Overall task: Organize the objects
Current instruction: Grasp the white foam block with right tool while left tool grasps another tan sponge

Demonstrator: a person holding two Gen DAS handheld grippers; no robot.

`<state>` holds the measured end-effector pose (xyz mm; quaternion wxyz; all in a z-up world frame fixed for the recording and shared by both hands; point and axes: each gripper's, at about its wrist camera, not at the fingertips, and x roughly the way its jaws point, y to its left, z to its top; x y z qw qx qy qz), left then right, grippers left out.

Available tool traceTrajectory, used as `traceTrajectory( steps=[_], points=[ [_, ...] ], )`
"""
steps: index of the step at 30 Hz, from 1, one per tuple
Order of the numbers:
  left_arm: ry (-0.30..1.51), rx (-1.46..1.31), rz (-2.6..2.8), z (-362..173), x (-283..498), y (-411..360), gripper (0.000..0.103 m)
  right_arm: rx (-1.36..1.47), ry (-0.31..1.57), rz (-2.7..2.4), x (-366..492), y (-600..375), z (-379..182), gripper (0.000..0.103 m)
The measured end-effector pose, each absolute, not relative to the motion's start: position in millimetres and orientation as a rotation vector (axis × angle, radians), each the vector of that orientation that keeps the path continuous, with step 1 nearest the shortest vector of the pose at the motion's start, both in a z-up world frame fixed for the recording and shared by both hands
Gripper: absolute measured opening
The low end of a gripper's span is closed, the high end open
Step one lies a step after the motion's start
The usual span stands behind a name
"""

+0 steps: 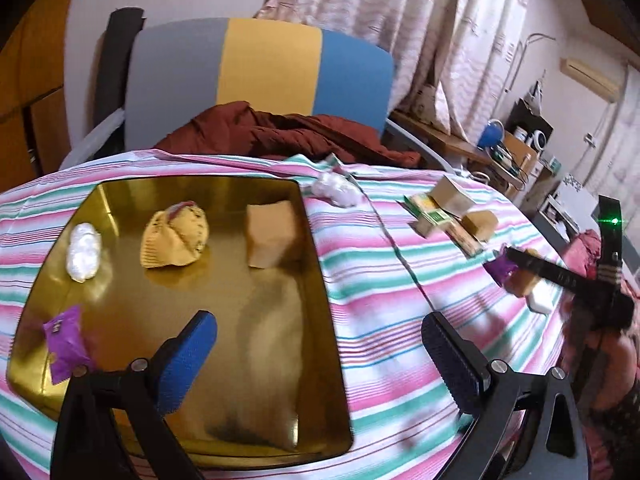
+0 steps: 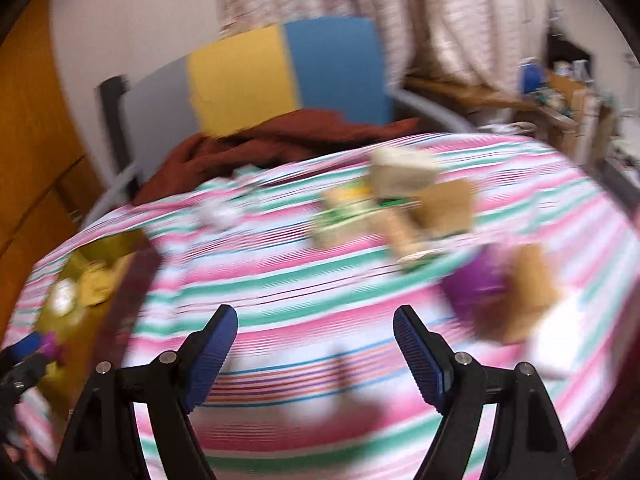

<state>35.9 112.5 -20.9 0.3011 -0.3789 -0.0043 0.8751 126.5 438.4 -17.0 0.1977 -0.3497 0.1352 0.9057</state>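
Beyond the right tool (image 2: 316, 348), up and to the right across the striped cloth (image 2: 304, 280), lies the loose pile that has yet to be sorted: a purple packet (image 2: 472, 280) beside a brown block (image 2: 528, 292), and farther back a green-and-yellow carton (image 2: 344, 216) with pale and tan boxes (image 2: 404, 172) heaped against it. That view is smeared, so finer detail of the pile cannot be told. The right tool's blue pads stand spread wide with nothing between them, only bare cloth below.

The gold tray (image 1: 320, 280) sits on the left half of the desk. It already holds a white wad (image 1: 83, 251), a yellow knitted cap (image 1: 176, 236), a tan box (image 1: 273, 234) and a second purple packet (image 1: 66, 342). The left tool (image 1: 320, 364) hangs over the tray's near right edge, its pads also spread and empty. One more white wad (image 1: 336, 190) lies on the cloth just past the tray's far right corner.

From the left wrist view, the right tool (image 1: 520, 258) reaches toward the purple packet and the brown block at the desk's right edge, so the right hand looks plainly the nearer one for that pair. The packet seems the likely next pick. It sits touching or almost touching the block, so the pads would want to straddle it alone. The carry to the tray then runs leftward across the cloth.
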Motion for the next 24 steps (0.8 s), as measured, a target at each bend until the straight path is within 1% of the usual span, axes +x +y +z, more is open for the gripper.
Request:
traceTrajectory(
  steps=[2, 5, 9, 12, 16, 19, 24],
  points=[
    [-0.008, -1.008, 2.307, -21.6, 37.0, 117.3, 0.103, -0.935, 0.372, 2.458, 137.9, 471.0, -12.1, 0.082],
    [-0.005, -1.014, 2.292, -22.8, 38.1, 124.7, 0.103, -0.873, 0.438, 2.375, 151.7, 519.7, -9.3, 0.082],
    [-0.001, -1.015, 2.274, -22.0, 41.6, 134.0, 0.103, -0.915, 0.528, 2.341, 143.7, 558.4, -26.7, 0.082],
    [0.031, -1.009, 2.272, -20.3, 45.4, 140.5, 0.103, -1.028, 0.600, 2.384, 131.7, 549.4, -44.6, 0.081],
    [0.057, -1.007, 2.271, -19.6, 47.0, 145.6, 0.103, -1.104, 0.651, 2.602, 135.4, 495.7, -47.9, 0.080],
    [0.066, -1.012, 2.262, -20.2, 46.7, 150.6, 0.103, -1.043, 0.623, 2.645, 155.6, 479.5, -39.9, 0.079],
    [0.084, -1.005, 2.238, -20.8, 48.5, 164.4, 0.103, -0.888, 0.589, 2.390, 197.6, 514.7, -33.7, 0.079]
  ],
)
